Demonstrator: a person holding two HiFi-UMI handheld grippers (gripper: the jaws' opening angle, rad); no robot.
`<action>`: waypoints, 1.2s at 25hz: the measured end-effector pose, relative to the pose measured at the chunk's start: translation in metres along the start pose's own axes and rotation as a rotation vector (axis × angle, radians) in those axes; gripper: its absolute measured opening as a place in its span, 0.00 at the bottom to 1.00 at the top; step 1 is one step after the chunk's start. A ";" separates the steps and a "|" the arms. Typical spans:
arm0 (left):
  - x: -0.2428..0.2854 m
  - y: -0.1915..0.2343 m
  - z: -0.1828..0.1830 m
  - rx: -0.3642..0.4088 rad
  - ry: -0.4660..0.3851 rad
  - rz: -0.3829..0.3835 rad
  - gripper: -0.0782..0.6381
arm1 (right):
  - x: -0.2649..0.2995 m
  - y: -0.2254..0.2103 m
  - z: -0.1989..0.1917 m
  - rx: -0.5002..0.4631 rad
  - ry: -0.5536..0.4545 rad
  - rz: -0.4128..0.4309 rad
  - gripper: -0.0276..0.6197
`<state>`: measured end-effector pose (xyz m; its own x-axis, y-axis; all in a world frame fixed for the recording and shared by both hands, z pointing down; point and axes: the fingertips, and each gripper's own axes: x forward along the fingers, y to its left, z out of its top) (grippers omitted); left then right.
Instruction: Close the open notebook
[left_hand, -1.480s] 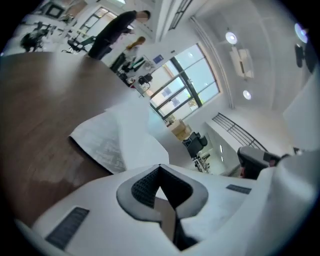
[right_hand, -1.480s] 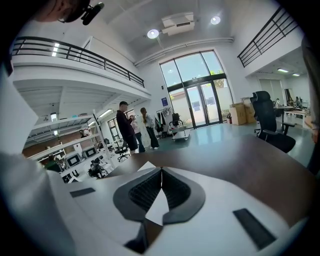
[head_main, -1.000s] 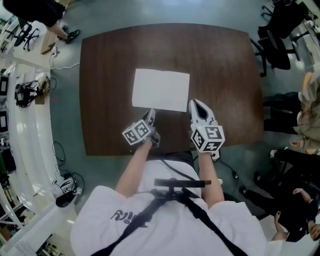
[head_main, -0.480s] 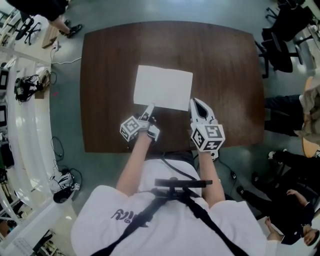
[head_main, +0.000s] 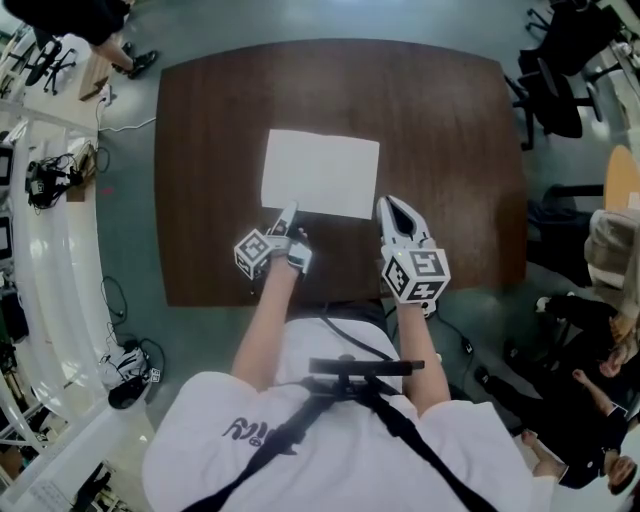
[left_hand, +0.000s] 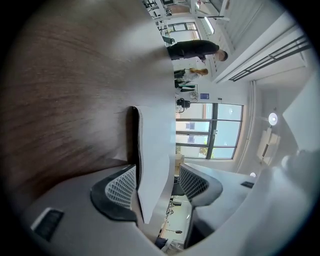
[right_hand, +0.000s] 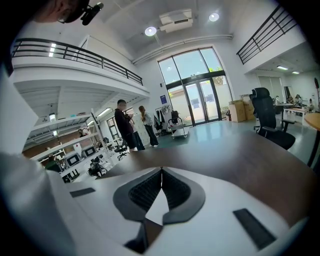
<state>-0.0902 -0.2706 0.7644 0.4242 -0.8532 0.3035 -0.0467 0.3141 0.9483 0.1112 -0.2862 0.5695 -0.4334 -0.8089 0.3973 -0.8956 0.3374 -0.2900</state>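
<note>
Flat and white at mid-counter (head_main: 450, 130): the notebook (head_main: 320, 172). At its near left corner, the left gripper (head_main: 289, 213) rolled on edge, jaws just opened wide and astride a paper edge without pinching, probably to catch a leaf for folding over. Just off the near right corner, the right gripper (head_main: 392, 210), jaws closed on nothing, parked clear.

Table (head_main: 450, 150) dark wood-grain with a low sheen, notebook (head_main: 320, 173) plain white matt paper, left gripper (left_hand: 157, 171) and right gripper (right_hand: 161, 172) smooth grey plastic shells with black ribbed matt pads (left_hand: 120, 187).
</note>
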 end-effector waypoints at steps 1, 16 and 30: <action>0.001 0.000 0.000 -0.001 -0.002 -0.002 0.43 | -0.001 -0.001 0.000 0.001 0.000 -0.001 0.05; 0.011 0.004 0.008 0.056 -0.010 -0.016 0.36 | -0.005 -0.007 -0.006 0.000 0.004 -0.005 0.05; 0.016 -0.026 -0.011 0.474 0.055 0.094 0.13 | -0.011 -0.015 -0.008 0.009 0.001 -0.023 0.05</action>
<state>-0.0722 -0.2884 0.7432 0.4454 -0.8027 0.3967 -0.4881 0.1537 0.8591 0.1286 -0.2785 0.5759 -0.4123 -0.8162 0.4046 -0.9045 0.3139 -0.2887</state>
